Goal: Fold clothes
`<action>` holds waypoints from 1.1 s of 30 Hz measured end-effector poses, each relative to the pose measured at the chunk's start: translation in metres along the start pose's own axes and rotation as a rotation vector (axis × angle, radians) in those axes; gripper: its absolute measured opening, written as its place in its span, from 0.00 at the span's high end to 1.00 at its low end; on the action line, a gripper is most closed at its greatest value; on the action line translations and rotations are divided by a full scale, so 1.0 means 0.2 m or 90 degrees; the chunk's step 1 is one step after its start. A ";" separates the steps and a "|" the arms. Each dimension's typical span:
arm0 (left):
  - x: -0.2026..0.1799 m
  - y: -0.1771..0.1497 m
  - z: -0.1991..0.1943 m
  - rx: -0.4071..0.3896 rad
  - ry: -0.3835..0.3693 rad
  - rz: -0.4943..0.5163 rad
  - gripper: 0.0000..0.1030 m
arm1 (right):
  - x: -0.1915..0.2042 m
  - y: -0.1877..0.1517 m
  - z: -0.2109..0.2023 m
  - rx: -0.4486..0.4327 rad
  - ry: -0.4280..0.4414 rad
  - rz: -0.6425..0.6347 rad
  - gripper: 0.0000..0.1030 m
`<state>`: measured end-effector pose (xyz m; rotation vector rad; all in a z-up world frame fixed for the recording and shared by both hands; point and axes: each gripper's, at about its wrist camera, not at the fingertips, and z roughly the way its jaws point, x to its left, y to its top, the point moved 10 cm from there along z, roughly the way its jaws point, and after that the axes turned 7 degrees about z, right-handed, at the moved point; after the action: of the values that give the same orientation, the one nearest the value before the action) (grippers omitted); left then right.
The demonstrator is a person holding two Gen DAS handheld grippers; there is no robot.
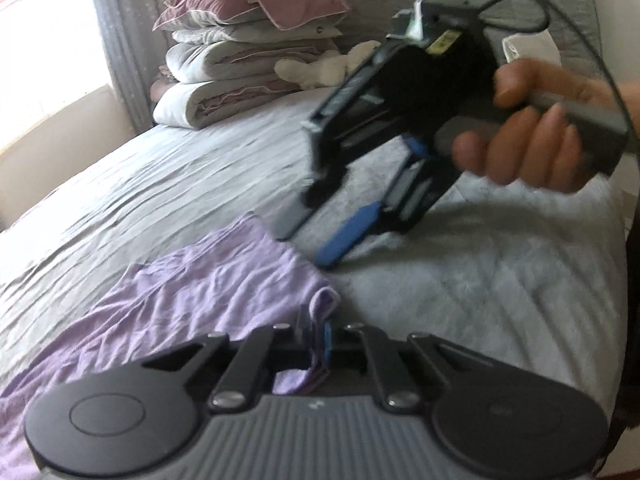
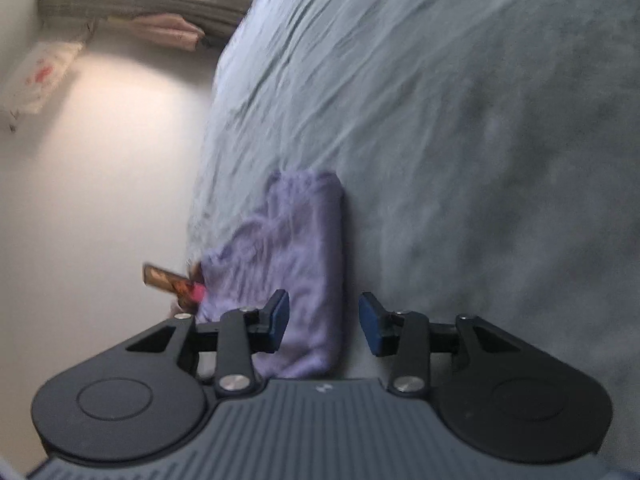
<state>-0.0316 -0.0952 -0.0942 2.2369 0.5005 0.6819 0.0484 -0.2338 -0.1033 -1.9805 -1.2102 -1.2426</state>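
Note:
A lilac garment (image 1: 192, 292) lies crumpled on the grey bedspread (image 1: 160, 184). My left gripper (image 1: 320, 344) is shut on the garment's right corner, and a fold of lilac cloth is pinched between its pads. In the left wrist view the right gripper (image 1: 308, 246), held by a hand (image 1: 532, 140), hovers just beyond the garment's far right corner with its jaws apart. Seen in the tilted right wrist view, the right gripper (image 2: 324, 322) is open, and the lilac garment (image 2: 296, 264) lies under and between its blue pads (image 2: 280, 314) without being pinched.
Folded quilts and a mauve pillow (image 1: 248, 44) are stacked at the head of the bed, with a white soft toy (image 1: 324, 66) beside them. A curtain and window (image 1: 60, 52) are at the left. A cable (image 1: 560, 20) loops from the right gripper. The floor (image 2: 100, 200) shows beside the bed.

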 end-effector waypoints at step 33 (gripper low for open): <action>-0.36 0.36 0.03 -0.091 -0.010 -0.108 0.97 | -0.01 0.28 -0.15 -0.287 -0.164 -0.057 0.93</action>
<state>-0.0737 -0.1837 -0.0681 2.0384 0.6059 0.5924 0.0845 -0.2851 -0.0883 -2.4984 -1.2298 -1.4368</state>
